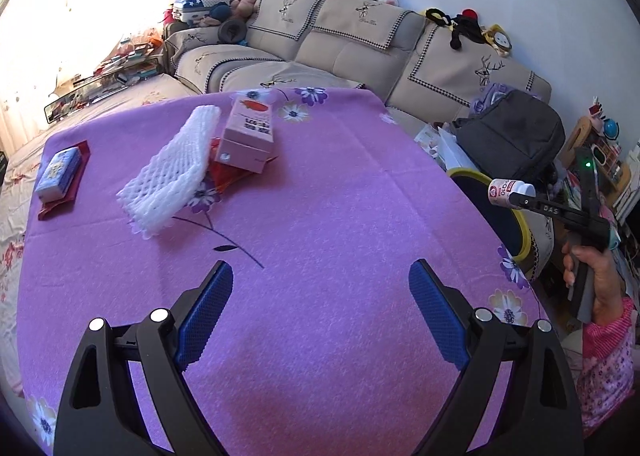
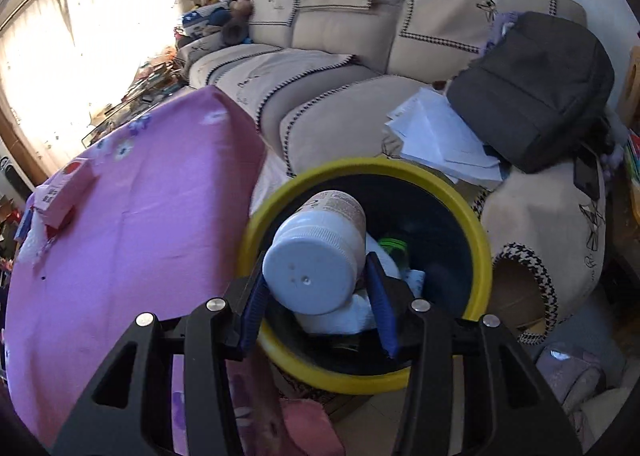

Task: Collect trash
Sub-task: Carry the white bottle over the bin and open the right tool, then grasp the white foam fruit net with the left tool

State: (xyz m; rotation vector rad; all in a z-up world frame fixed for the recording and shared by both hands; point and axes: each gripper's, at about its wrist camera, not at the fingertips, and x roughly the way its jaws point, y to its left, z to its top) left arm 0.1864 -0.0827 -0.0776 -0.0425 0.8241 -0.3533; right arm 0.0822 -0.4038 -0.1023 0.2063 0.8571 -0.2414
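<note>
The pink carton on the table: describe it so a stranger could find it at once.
Start at the purple flowered tablecloth before the sofa. Near its far edge lies a heap: white foam netting and red wrappers. The pink carton rests on top, the only box with a carrot picture.

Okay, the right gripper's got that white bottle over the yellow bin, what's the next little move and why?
Probably open the right gripper and let the white bottle drop. Its pads are clamped on the bottle, which hangs above the dark opening inside the yellow bin's rim, with other trash already inside.
</note>
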